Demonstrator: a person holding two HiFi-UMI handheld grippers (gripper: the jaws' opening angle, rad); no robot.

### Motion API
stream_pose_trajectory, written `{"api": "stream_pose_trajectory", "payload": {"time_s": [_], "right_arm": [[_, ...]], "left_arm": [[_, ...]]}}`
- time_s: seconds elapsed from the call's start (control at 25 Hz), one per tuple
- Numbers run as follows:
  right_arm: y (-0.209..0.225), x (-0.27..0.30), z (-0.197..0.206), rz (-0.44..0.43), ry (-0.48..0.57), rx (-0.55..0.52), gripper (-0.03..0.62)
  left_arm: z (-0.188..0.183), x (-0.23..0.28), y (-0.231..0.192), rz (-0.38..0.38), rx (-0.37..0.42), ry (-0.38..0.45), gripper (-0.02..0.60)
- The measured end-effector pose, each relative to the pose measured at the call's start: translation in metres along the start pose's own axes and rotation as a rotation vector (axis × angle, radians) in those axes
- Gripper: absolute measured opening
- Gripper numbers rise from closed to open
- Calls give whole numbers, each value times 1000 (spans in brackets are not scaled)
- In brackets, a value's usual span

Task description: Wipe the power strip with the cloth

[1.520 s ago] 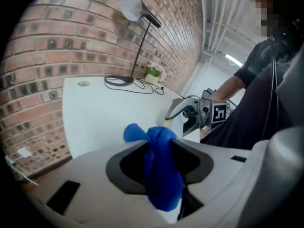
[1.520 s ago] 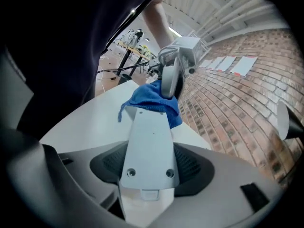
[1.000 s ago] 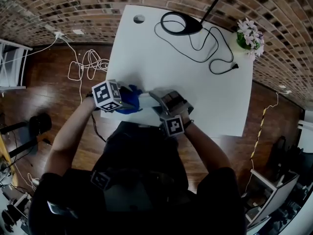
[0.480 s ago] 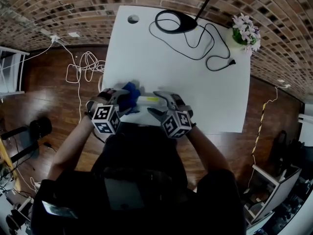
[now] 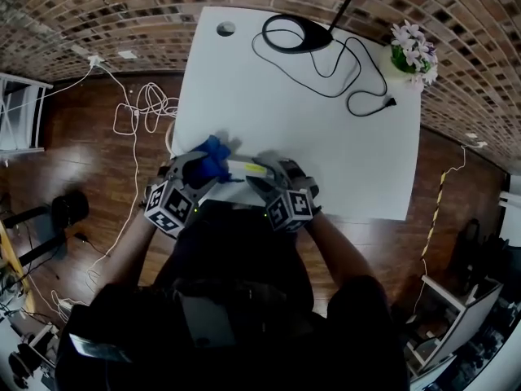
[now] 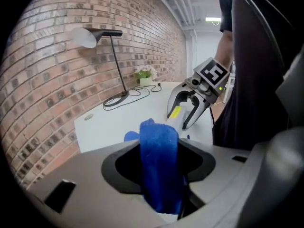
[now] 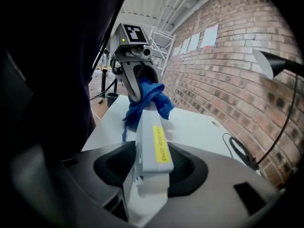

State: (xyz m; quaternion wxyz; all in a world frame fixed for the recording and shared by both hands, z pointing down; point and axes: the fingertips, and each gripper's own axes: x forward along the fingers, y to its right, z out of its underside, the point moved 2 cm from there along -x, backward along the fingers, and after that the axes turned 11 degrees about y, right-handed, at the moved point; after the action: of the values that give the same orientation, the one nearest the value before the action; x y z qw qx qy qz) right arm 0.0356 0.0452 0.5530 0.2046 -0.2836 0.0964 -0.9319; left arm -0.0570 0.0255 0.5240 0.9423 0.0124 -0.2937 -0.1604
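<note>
The right gripper (image 5: 262, 177), whose jaws have just been closing, clamps one end of the white power strip (image 5: 242, 168) over the near edge of the table (image 5: 326, 137). The left gripper (image 5: 203, 169), its jaws also just narrowing, pinches the blue cloth (image 5: 215, 153), which is bunched against the strip's other end. A lamp base (image 5: 297, 36), its looping cable (image 5: 352, 70) and a flower pot (image 5: 413, 54) sit at the table's far side, well apart.

Blue cloth (image 6: 159, 165) between the jaws
</note>
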Motion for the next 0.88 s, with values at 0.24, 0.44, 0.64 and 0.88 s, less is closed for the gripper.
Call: {"api": "stream_pose_trajectory", "payload": {"time_s": [0.24,0.44,0.64,0.88], "right_arm": [[-3,2,1,12,8,14,206],[-4,3,0,9,19,26,205],[-8,4,1,15,25,38,196],[-14,8,3,-13,6,37,172]], "left_arm": [[2,-23,-25,-154,-174,18,89],[24,-38,-49,-369,-268,-69,84],[31,-42,-56,-473,-361,-74,81],[33,-43,-52,-443,-405,-67,75]]}}
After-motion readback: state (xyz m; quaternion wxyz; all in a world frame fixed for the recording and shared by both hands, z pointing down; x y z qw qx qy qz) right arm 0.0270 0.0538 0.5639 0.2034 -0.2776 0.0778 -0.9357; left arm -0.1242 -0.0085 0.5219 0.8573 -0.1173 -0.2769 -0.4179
